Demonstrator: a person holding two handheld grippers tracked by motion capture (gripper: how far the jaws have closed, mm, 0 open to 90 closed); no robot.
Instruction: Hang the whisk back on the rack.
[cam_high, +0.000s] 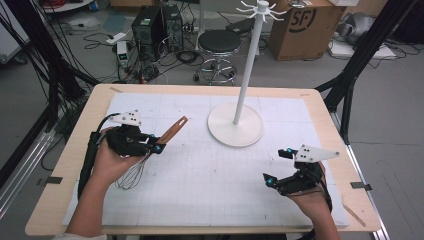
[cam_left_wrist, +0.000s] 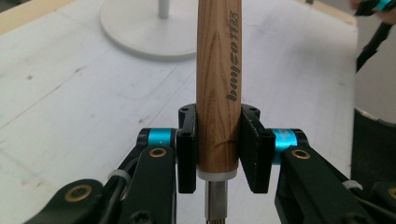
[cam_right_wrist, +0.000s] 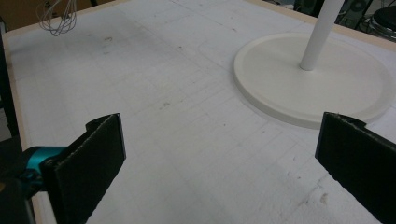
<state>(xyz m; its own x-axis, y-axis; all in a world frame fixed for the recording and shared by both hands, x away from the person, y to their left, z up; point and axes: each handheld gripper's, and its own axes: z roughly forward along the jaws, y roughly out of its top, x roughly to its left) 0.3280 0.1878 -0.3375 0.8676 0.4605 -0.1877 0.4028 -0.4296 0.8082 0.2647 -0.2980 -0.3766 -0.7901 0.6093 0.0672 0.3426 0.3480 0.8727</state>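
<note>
A whisk with a brown wooden handle and wire loops is held above the table's left side. My left gripper is shut on the whisk handle, both pads pressing its lower end near the metal collar. The handle points toward the white stand's round base. The wire loops hang below the hand. My right gripper hovers open over the right side of the white mat, with nothing between its wide-set pads.
The white stand has a tall pole topped by a ring of hooks. A white gridded mat covers the wooden table. Beyond the far edge stand a stool, a computer case and a cardboard box.
</note>
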